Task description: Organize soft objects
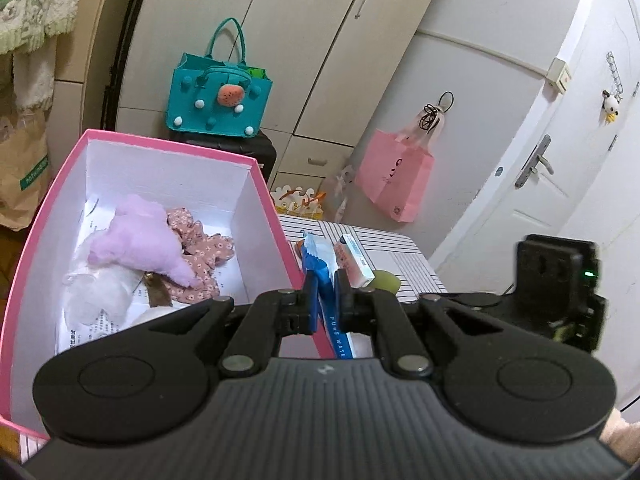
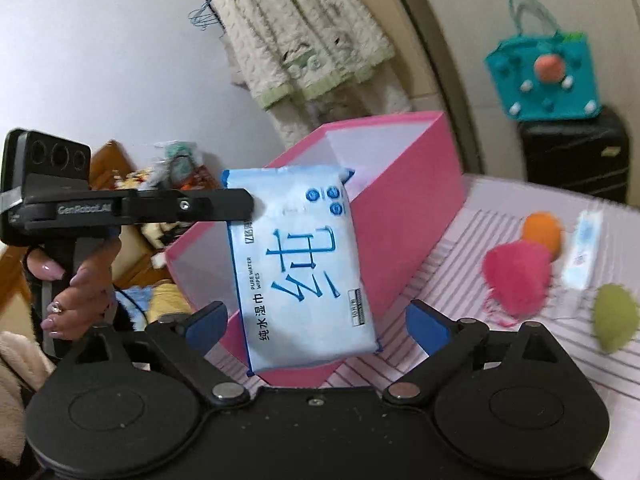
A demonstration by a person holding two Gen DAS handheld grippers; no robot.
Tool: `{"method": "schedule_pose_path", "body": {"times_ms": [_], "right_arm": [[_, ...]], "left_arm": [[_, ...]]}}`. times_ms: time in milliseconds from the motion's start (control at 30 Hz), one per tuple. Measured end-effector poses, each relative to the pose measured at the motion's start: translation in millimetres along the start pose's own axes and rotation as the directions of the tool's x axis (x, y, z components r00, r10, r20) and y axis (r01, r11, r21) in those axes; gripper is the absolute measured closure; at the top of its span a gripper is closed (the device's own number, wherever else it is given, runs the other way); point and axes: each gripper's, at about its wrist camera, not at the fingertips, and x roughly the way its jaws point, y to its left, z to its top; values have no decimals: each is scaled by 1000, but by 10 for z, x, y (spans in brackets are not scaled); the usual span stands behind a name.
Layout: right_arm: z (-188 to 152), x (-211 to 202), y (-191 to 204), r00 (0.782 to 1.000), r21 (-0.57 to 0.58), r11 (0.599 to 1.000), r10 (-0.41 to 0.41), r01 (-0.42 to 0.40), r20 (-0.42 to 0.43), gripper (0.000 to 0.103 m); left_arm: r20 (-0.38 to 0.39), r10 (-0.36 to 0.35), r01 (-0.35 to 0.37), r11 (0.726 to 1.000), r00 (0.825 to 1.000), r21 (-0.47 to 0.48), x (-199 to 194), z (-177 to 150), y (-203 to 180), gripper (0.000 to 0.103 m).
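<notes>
Left wrist view: your left gripper (image 1: 326, 280) is pinched tight on the edge of the blue-and-white soft pack of wet wipes (image 1: 320, 268), right at the near wall of the pink cardboard box with white inside (image 1: 276, 208). Already in the box: a lilac fluffy plush (image 1: 140, 240), a floral brown fabric scrunchie (image 1: 200, 256), white puffs and paper. Beyond the box, a small white tube (image 1: 354, 256) and a green soft ball (image 1: 386, 282) lie on the striped tabletop (image 1: 416, 256).

Right wrist view: your right gripper (image 2: 316, 320) stands wide apart, gripping nothing; the pack hangs between its fingers, untouched, in front of the box. Right of the box, still out: a pink fluffy pompom (image 2: 516, 280), an orange soft ball (image 2: 542, 230), the tube, the green ball.

Judgement: roughly half done; the pack goes in next, then the four leftovers.
</notes>
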Motion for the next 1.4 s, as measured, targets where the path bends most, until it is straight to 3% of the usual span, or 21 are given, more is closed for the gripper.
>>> {"method": "schedule_pose_path", "body": {"times_ms": [100, 233, 300, 333, 467, 700, 833, 1000, 1233, 1400], "right_arm": [[38, 132, -80, 997, 7, 998, 67, -67, -37, 4], [80, 267, -124, 993, 35, 995, 95, -93, -63, 3], [77, 257, -129, 991, 51, 992, 120, -117, -57, 18], [71, 229, -121, 991, 51, 992, 121, -118, -55, 20], [124, 87, 76, 998, 0, 998, 57, -57, -35, 30], [467, -18, 610, 997, -177, 982, -69, 62, -31, 35], [675, 142, 793, 993, -221, 973, -90, 71, -74, 35], [819, 538, 970, 985, -191, 979, -100, 73, -141, 36], [799, 1070, 983, 973, -36, 999, 17, -25, -229, 36], [701, 1301, 1011, 958, -13, 999, 40, -45, -282, 31]], "left_arm": [[-4, 2, -2, 1000, 1000, -16, -8, 0, 38, 96], [-6, 1, -1, 1000, 1000, -22, -26, 0, 63, 96], [-7, 1, -1, 1000, 1000, -20, -33, 0, 68, 96], [-5, -1, 0, 1000, 1000, -20, -40, 5, 70, 96], [5, -12, 12, 1000, 1000, -5, -115, 38, 40, 97], [80, 4, -7, 999, 997, 31, -423, 159, -42, 97], [121, 56, -59, 998, 991, 17, -605, 193, 30, 96], [122, 151, -150, 989, 981, -15, -749, 256, 204, 96], [80, 275, -276, 961, 958, -1, -803, 336, 405, 96], [15, 351, -352, 935, 936, 47, -683, 371, 530, 95]]}}
